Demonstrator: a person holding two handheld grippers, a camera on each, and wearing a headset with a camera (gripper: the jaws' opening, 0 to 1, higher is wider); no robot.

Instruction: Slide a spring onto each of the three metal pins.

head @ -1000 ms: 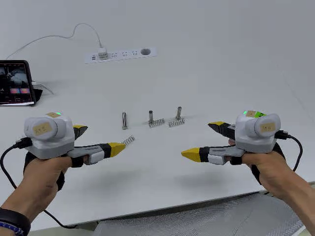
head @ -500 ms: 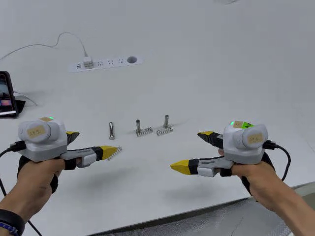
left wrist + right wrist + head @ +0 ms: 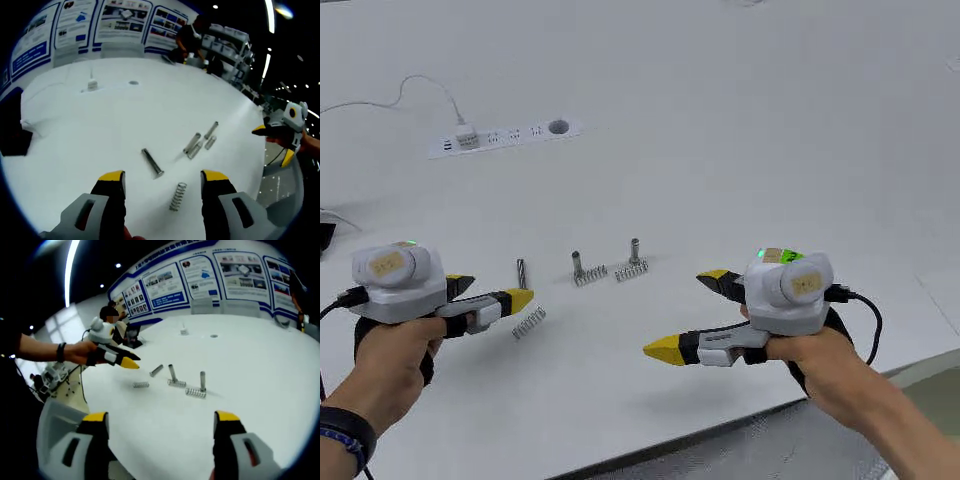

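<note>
Three short metal pins stand in a row on the white table: left pin, middle pin, right pin. A loose spring lies in front of the left pin. A second spring and a third spring lie at the feet of the other two pins. My left gripper is open, its near tip just above the loose spring and beside the left pin. My right gripper hangs open to the right of the row, holding nothing, with the pins ahead of it.
A white power strip with a plugged-in cable lies at the back left. The table's front edge runs just under my right hand. Poster boards and a person stand in the background beyond the table.
The head camera has swung, so everything sits lower and further left. My left gripper has edged forward towards the left pin and the loose spring. Pins and springs have not moved.
</note>
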